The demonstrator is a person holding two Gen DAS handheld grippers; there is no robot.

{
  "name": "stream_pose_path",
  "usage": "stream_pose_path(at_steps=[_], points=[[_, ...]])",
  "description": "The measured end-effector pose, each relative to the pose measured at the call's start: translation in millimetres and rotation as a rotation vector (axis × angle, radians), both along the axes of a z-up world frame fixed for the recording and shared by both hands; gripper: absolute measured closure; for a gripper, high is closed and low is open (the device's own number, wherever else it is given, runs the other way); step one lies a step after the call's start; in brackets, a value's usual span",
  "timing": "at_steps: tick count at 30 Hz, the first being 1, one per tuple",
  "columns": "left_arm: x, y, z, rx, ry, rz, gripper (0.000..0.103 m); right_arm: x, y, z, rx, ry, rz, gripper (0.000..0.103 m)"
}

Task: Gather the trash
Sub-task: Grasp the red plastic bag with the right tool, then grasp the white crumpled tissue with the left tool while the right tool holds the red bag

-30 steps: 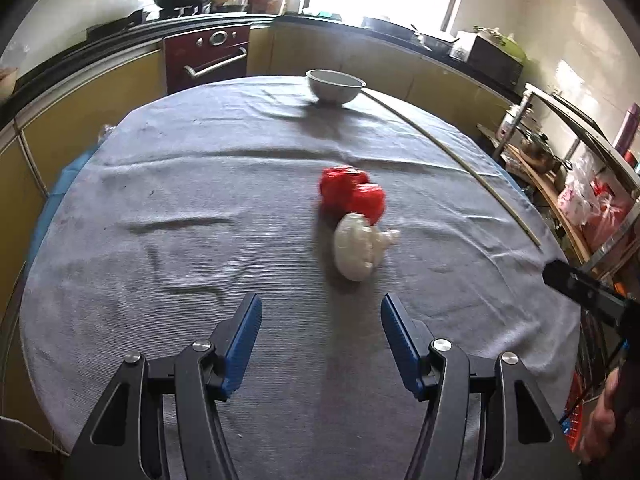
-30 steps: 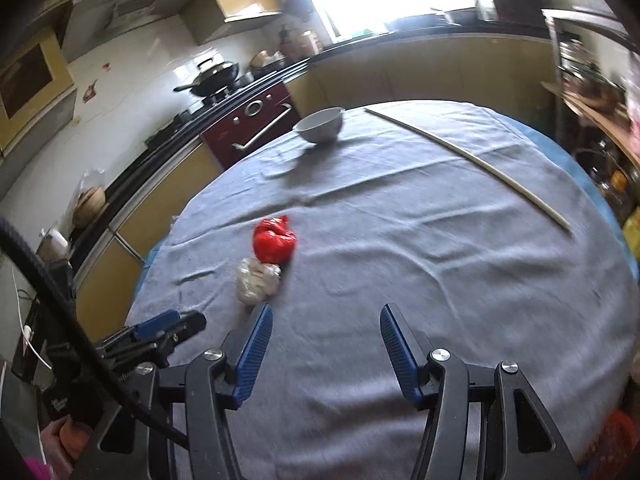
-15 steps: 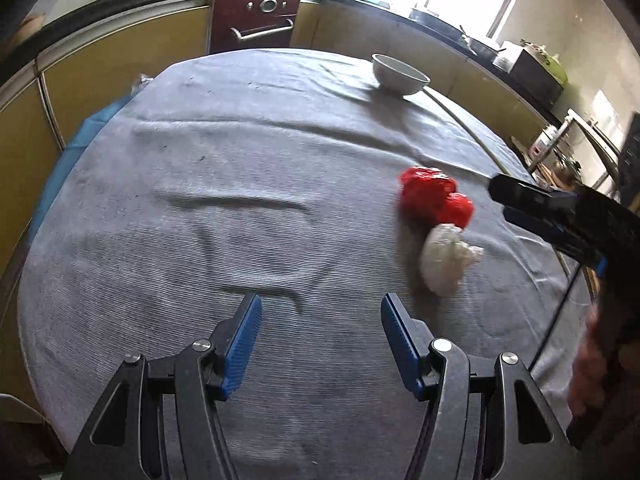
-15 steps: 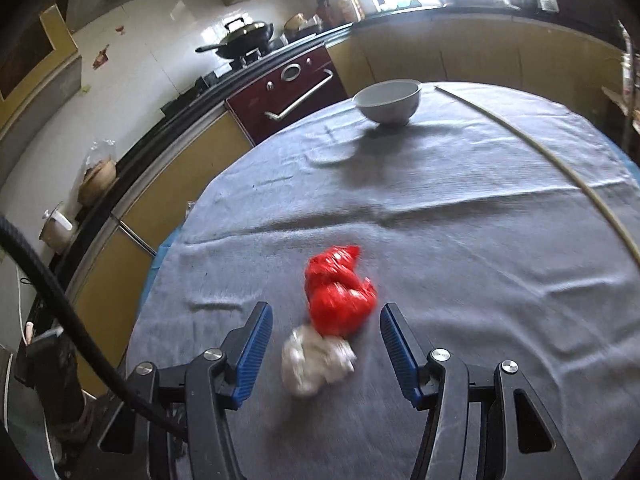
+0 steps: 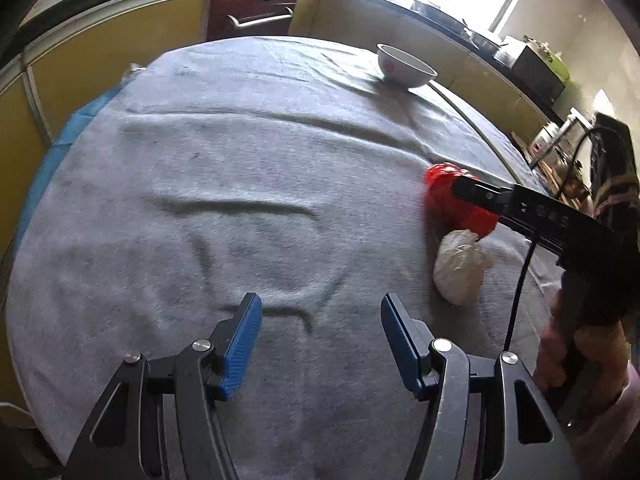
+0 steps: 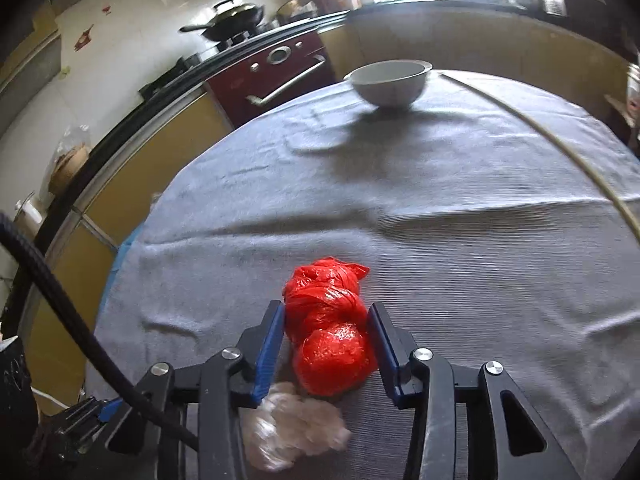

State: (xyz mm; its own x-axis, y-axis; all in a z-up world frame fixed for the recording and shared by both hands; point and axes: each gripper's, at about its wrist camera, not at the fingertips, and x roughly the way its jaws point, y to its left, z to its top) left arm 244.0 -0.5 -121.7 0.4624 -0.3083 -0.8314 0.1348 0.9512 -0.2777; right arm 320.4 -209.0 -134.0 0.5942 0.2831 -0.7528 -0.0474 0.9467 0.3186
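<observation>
A crumpled red plastic bag [image 6: 328, 332] lies on the grey tablecloth, with a crumpled white bag [image 6: 288, 428] just beside it. My right gripper [image 6: 326, 320] straddles the red bag, a blue pad on each side, jaws narrowed but not visibly squeezing it. In the left wrist view the red bag [image 5: 448, 200] and white bag [image 5: 460, 268] lie to the right, with the right gripper's black finger across the red one. My left gripper [image 5: 320, 316] is open and empty over bare cloth.
A white bowl [image 6: 388, 80] stands at the table's far side; it also shows in the left wrist view [image 5: 404, 66]. A thin pale stick [image 6: 560, 148] lies along the right. Yellow cabinets and a red oven [image 6: 280, 68] ring the table [image 5: 200, 160].
My right gripper has moved forward onto the red bag and its jaws have narrowed around it. My left gripper has swung left, so the bags sit farther right in its view.
</observation>
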Motion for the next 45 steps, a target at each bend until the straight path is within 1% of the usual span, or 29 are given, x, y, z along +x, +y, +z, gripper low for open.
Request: stream_pose_path(at_steps=[3,7,14,17,20,23,28,30,31,32,34,35,36,40,45], points=[[7.5,-12.7,-1.1,-0.026,0.013,-0.029,0.040,-12.0,-25.4,4.8,0.039,-0.018,-0.050,0.057],[15.0,-37.8,0.4,-0.054,0.014,-0.084,0.040,-32.5,-56.5,10.1,0.066,-0.026,-0.101,0.057],[15.2,-68.2,8.8,-0.084,-0.016,-0.154,0.038,-74.2,-84.6,14.0,0.097,-0.041,-0.125,0.057],[14.3,-79.5,10.3,-0.078,-0.023,-0.180,0.037,-91.7,-93.9,11.4,0.114,-0.033,-0.130,0.057],[16.4,-87.5,6.8,-0.066,-0.014,-0.199,0.037,-107.5,-101.8,8.0,0.120,-0.025,-0.141,0.057],[20.1,-91.9,1.7,-0.048,-0.006,-0.187,0.037,-124.5,-112.3,3.4,0.141,-0.015,-0.158,0.057],[22.1,-95.3,-1.7,-0.020,-0.031,-0.169,0.037,-149.8,-124.0,-1.4,0.139,-0.012,-0.176,0.057],[22.2,-97.6,-3.8,-0.013,-0.032,-0.170,0.037,-158.5,-128.8,-2.8,0.158,-0.013,-0.182,0.057],[22.2,-98.3,-4.9,-0.012,-0.032,-0.168,0.040,-161.7,-130.3,-3.1,0.165,-0.014,-0.184,0.057],[22.4,-99.7,-6.2,-0.010,-0.031,-0.169,0.046,-165.7,-131.2,-3.4,0.169,-0.015,-0.183,0.057],[22.1,-101.3,-8.2,0.004,-0.031,-0.170,0.057,-171.0,-131.2,-3.7,0.173,-0.017,-0.181,0.057],[20.2,-101.0,-7.5,0.018,-0.043,-0.167,0.066,-174.1,-130.7,-3.6,0.179,-0.018,-0.178,0.057],[19.9,-102.1,-8.0,0.024,-0.041,-0.169,0.070,-175.7,-129.7,-3.2,0.182,-0.020,-0.175,0.057],[13.0,-100.2,-4.3,0.031,-0.051,-0.153,0.072,-186.5,-127.1,-0.8,0.190,-0.032,-0.166,0.057],[-7.1,-102.1,11.2,0.042,-0.090,-0.162,0.072,-205.4,-125.4,7.9,0.175,-0.061,-0.162,0.057]])
